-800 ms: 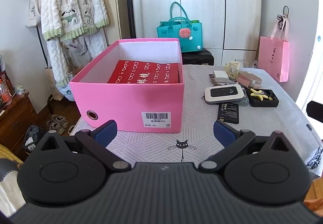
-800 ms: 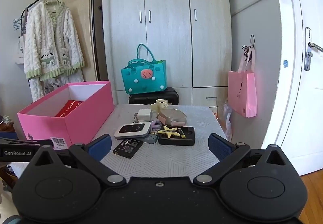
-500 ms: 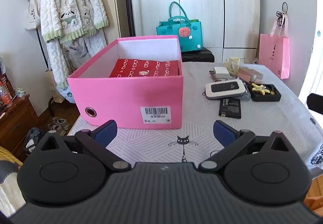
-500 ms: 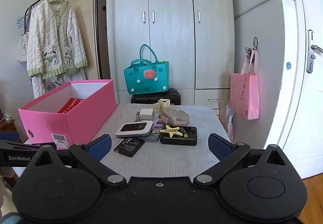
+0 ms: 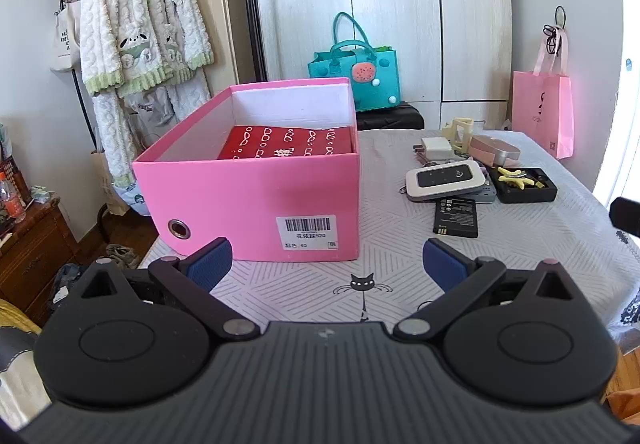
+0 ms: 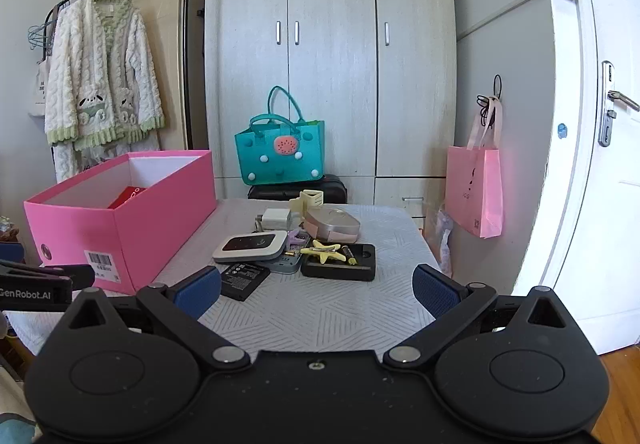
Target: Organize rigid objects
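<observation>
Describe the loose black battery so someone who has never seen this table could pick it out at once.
Start at the pink box on the table; the small clutter lies to its right. At the near edge of that clutter is the battery, a flat black slab just in front of the white-and-black router. Unlike the black tray beside it, it is solid, printed with white text, and holds nothing.
</observation>
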`<state>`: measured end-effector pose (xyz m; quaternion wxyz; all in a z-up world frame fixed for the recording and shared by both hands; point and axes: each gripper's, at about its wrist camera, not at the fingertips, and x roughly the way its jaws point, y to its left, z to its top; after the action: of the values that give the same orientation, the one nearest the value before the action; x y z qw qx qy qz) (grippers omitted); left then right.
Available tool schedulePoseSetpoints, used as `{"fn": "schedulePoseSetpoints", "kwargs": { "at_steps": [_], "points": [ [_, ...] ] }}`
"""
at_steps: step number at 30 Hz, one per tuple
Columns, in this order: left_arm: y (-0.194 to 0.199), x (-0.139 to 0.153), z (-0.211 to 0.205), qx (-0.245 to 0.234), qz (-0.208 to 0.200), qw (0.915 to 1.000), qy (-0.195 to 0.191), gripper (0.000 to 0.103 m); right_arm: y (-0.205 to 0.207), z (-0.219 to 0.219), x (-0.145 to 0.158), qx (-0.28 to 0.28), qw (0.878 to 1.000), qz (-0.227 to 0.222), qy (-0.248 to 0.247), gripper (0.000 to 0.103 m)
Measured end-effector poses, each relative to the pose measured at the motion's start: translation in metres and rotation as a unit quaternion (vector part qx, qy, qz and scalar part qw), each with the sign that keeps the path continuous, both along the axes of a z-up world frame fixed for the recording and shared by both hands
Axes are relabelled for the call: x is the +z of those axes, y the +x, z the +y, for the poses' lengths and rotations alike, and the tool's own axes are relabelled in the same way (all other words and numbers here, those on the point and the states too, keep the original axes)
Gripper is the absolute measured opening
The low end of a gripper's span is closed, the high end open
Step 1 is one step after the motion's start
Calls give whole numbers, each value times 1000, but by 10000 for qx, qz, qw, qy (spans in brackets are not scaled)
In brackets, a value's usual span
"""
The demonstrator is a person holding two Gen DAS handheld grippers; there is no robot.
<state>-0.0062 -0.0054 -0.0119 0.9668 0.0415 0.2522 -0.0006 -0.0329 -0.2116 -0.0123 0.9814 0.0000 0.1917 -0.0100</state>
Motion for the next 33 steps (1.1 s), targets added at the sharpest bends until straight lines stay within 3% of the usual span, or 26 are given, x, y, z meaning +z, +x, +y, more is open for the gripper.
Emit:
{"fn": "schedulePoseSetpoints", "kwargs": {
  "at_steps": [33],
  "points": [
    [4,4,7,39,312,9994,-105,103,2,-5,1,156,9997,90,175,103]
  ]
}}
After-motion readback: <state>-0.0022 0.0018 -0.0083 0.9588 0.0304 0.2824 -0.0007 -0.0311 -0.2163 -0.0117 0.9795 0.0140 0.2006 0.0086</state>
